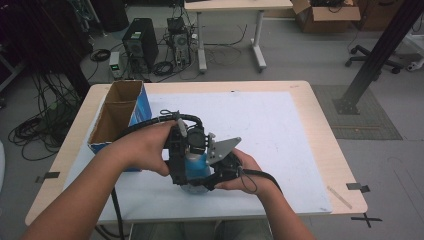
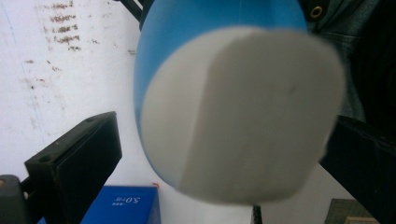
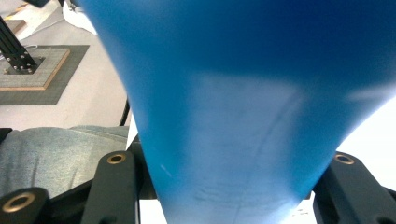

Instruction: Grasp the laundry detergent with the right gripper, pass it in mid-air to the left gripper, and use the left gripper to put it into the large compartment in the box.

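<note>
Bottle: blue body with a flat white end, smooth, blurred close up; held above the near middle of the tabletop, between both hands.
Right tool: clenched on the blue body, black jaws pressing either side in the right gripper view.
Left tool: astride the white end; one jaw stands clear of it, the other seems to sit against it, grip cannot be told.
Tabletop: pale wood under a white sheet with faint smudges.
Box: open cardboard, blue outside, at the left edge.
Room: grey floor, computer towers, tangled cables, second desk, black post.
Writing: white print on the blue box, too blurred to read.
</note>
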